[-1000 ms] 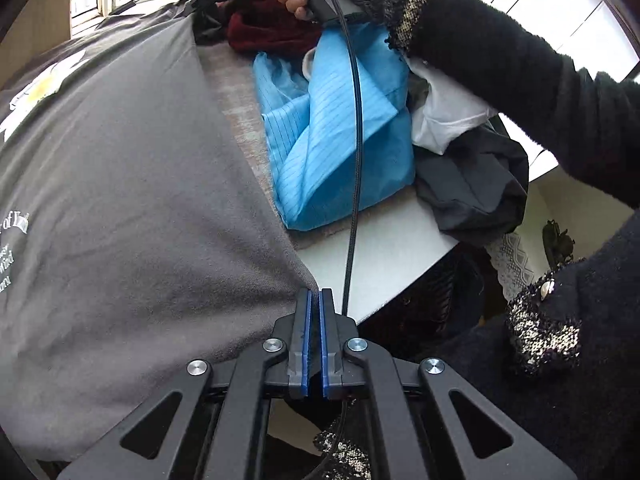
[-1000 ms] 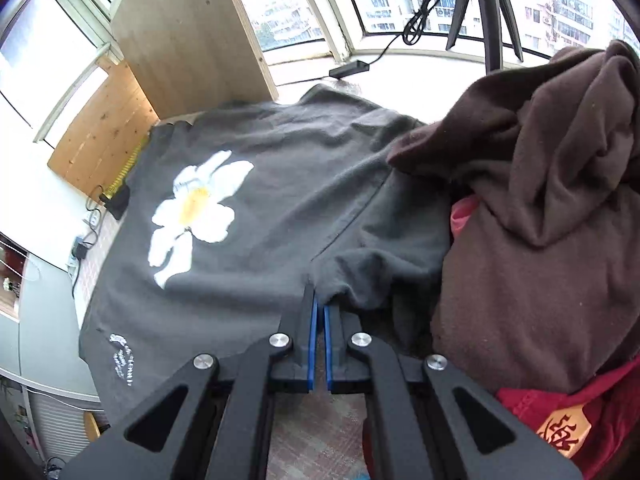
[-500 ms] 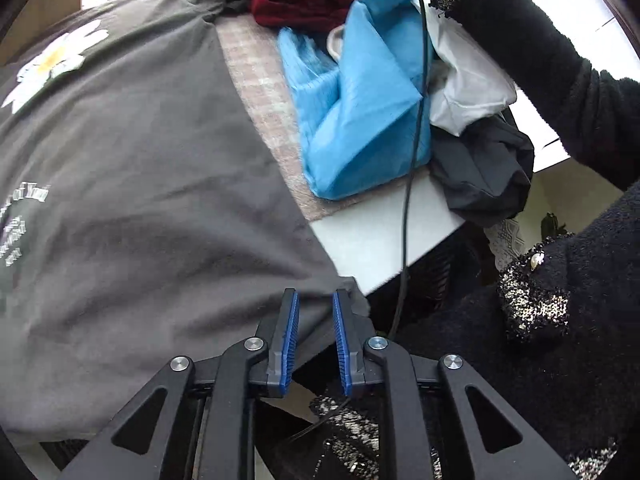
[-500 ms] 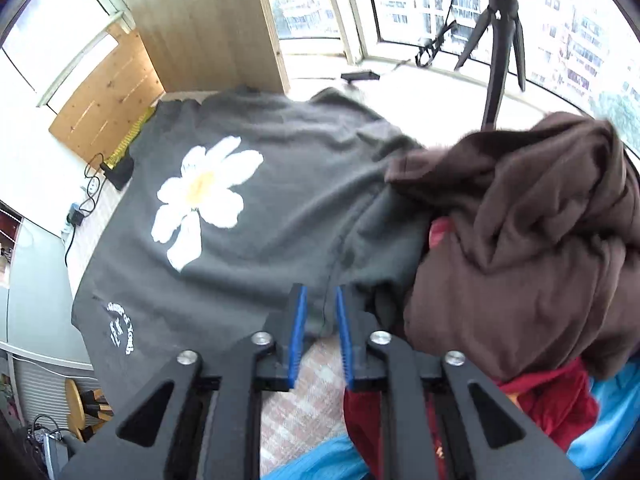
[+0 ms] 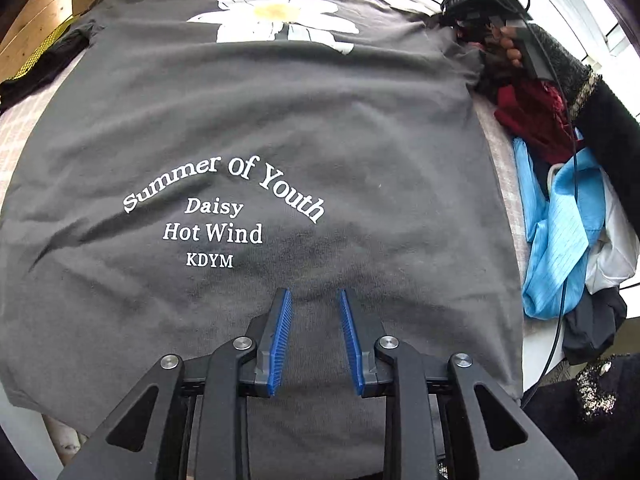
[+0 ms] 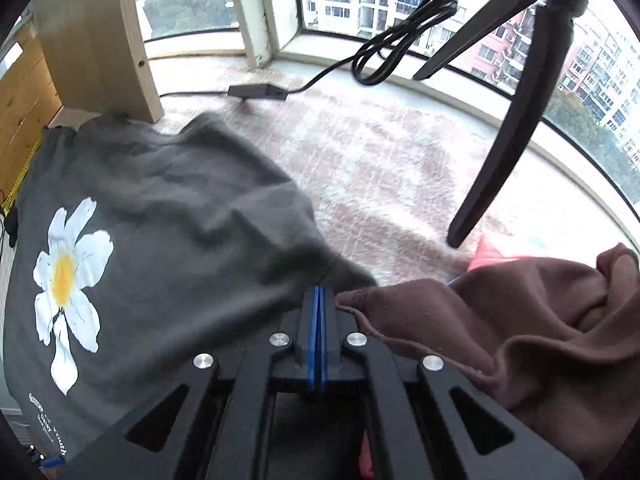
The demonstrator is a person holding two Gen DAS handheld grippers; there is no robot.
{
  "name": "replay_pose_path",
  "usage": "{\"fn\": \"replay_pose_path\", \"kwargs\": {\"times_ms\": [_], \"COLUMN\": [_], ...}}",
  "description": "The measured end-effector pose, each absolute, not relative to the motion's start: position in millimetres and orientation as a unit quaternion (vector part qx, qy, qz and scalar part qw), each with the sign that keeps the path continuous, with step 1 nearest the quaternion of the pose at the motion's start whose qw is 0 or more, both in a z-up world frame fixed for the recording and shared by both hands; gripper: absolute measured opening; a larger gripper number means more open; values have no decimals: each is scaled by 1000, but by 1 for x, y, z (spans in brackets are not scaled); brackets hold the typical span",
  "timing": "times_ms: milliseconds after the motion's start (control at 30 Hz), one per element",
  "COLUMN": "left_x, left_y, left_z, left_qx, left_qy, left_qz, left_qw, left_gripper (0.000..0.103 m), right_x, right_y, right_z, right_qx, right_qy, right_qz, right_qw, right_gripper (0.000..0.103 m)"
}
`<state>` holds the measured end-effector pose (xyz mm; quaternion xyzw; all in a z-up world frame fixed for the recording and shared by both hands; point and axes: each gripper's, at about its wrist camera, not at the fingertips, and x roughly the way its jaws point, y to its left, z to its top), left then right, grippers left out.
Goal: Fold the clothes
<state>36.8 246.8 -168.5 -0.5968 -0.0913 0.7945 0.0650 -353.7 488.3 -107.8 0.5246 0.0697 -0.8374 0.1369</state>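
So, the grey tee (image 5: 304, 128) lies spread flat, print side up, on a checked cloth (image 5: 496, 148) that covers the table; it has a white daisy (image 5: 280, 16) w/ yellow centre toward the far end and white lettering nearer the left gripper. A crease runs across the fabric at the left of the left wrist view. Left gripper (image 5: 314, 336) hangs over the tee's near hem, just below the lettering; its jaws have just been opening and now stand apart, blue pads spread, w/ only flat fabric seen behind the gap, nothing pinched. Right gripper (image 6: 318, 304) is at the tee's far right corner, by the sleeve; jaws pressed together, and the tee's edge meets the tips there, but can't tell whether cloth is actually caught between the pads. In the left wrist view the right hand (image 5: 506, 46) shows at that corner, fingers round the handle, w/ a dark knit sleeve (image 5: 600, 120) behind it. Just beside the right gripper sits a brown garment (image 6: 500, 328), touching the tee's corner. Along the table's right edge: a red garment (image 5: 532, 116), a blue one (image 5: 560, 232), white and black ones past that. Beyond the tee, a windowsill w/ a black cable (image 6: 392, 52) and a tripod leg (image 6: 496, 152); a wood panel (image 6: 92, 40) stands at the far left.
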Motion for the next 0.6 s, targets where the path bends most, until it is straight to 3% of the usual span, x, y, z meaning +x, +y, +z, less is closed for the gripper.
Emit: {"fn": "replay_pose_path", "kwargs": {"times_ms": [67,133,367,400,433,467,500,600], "left_x": [37,37,36,36,36,36,35,35], "left_y": [250,252,247,248,248,248,248,249], "left_z": [-170,-172,-175,-176,-176,-177,-178,-180], "left_qx": [-594,-592,-591,-591,-591,-591,-590,-588], "left_qy": [-82,-82,-90,-90,-90,-90,-90,-92], "left_qz": [797,798,797,797,797,797,797,798], "left_qw": [69,75,85,85,86,87,87,90], "left_gripper": [28,32,32,32,32,32,33,34], "right_x": [-354,-361,-388,-389,-388,-387,-383,-384], "right_y": [486,472,444,443,442,442,442,455], "right_z": [-89,-90,-130,-133,-136,-136,-132,-118], "right_qx": [496,500,543,550,554,555,545,511], "right_qy": [83,126,206,206,206,206,207,189], "right_qz": [-849,-839,-795,-789,-784,-782,-788,-821], "right_qw": [163,172,174,180,187,194,198,172], "right_gripper": [10,44,45,45,35,15,3,2]}}
